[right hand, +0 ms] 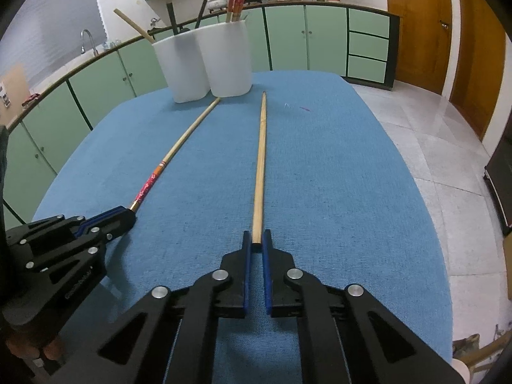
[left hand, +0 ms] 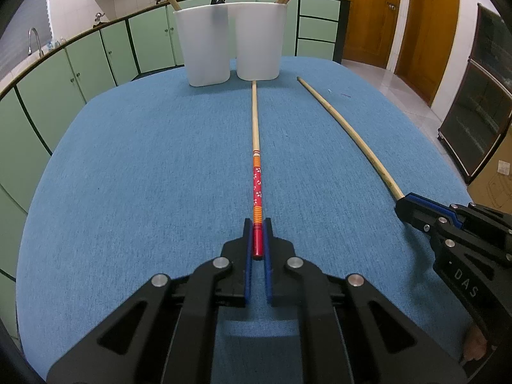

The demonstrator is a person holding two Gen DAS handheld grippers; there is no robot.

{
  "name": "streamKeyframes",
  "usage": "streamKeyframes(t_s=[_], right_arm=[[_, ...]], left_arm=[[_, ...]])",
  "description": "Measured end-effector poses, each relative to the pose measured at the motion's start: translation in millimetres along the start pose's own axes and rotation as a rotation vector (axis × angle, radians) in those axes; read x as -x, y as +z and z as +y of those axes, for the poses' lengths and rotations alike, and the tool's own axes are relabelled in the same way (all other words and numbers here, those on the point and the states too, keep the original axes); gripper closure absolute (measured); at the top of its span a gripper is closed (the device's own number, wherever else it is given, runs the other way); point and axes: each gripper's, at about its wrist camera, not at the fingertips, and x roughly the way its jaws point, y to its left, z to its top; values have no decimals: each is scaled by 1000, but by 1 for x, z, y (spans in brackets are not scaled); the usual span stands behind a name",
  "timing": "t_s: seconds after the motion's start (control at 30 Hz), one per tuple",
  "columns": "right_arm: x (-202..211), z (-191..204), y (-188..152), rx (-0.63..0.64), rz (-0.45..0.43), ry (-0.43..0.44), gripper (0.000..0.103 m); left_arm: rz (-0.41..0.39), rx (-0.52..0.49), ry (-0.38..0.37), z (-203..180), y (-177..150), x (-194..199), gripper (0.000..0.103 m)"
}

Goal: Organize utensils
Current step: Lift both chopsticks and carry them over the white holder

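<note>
A red-and-orange patterned chopstick [left hand: 256, 160] lies on the blue tablecloth, its tip at the right white cup [left hand: 257, 40]. My left gripper [left hand: 258, 227] is shut on its red end. A plain bamboo chopstick [right hand: 260, 166] lies to its right, pointing at the cups. My right gripper [right hand: 256, 235] is shut on its near end. The left white cup [left hand: 203, 44] holds a bamboo chopstick and dark utensils; the right cup holds red chopsticks. The right gripper also shows in the left wrist view [left hand: 404, 201], and the left gripper in the right wrist view [right hand: 129, 214].
The blue tablecloth [left hand: 144, 176] covers a rounded table. Green kitchen cabinets [left hand: 80, 70] and a counter run behind it. A wooden door [right hand: 425, 25] and tiled floor [right hand: 448, 160] are to the right.
</note>
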Motion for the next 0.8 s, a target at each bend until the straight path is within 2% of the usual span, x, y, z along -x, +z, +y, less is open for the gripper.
streamKeyframes(t_s=[0.1, 0.2, 0.6, 0.8], right_arm=[[8, -1, 1, 13, -17, -13, 97], [21, -3, 6, 17, -44, -12, 97], [97, -6, 52, 21, -243, 5, 97], [122, -4, 76, 17, -306, 40, 97]], left_arm=[[13, 8, -17, 2, 2, 4, 98], [-6, -2, -19, 3, 6, 15, 98], [-242, -28, -21, 12, 49, 98, 98], [-335, -25, -36, 15, 73, 128, 98]])
